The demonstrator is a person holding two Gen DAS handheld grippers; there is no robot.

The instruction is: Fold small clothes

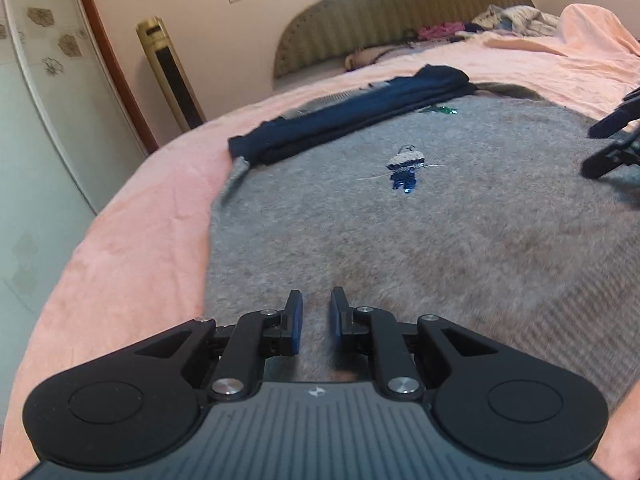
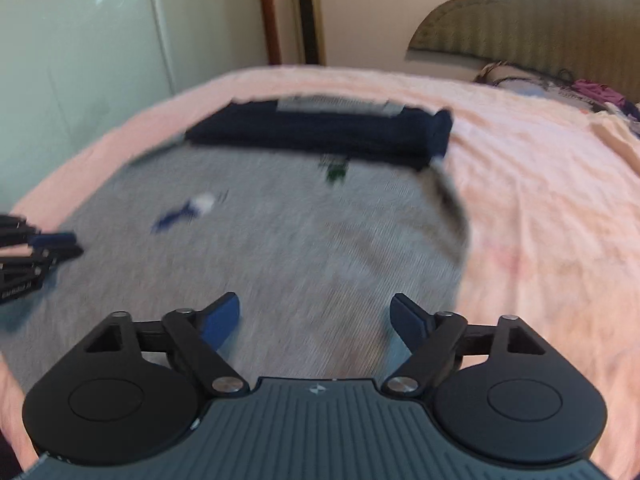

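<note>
A small grey sweater with a blue embroidered figure lies flat on the pink bed cover. Dark navy sleeves are folded across its far part. My left gripper hovers over the sweater's near hem, its jaws a narrow gap apart with only grey fabric showing behind them. My right gripper is wide open and empty above the sweater, in a blurred view. Each gripper shows at the edge of the other's view: the right gripper and the left gripper.
A padded headboard and a pile of clothes are at the far end of the bed. A tall gold floor-standing unit and a pale wardrobe stand at the left. Pink cover extends to the right of the sweater.
</note>
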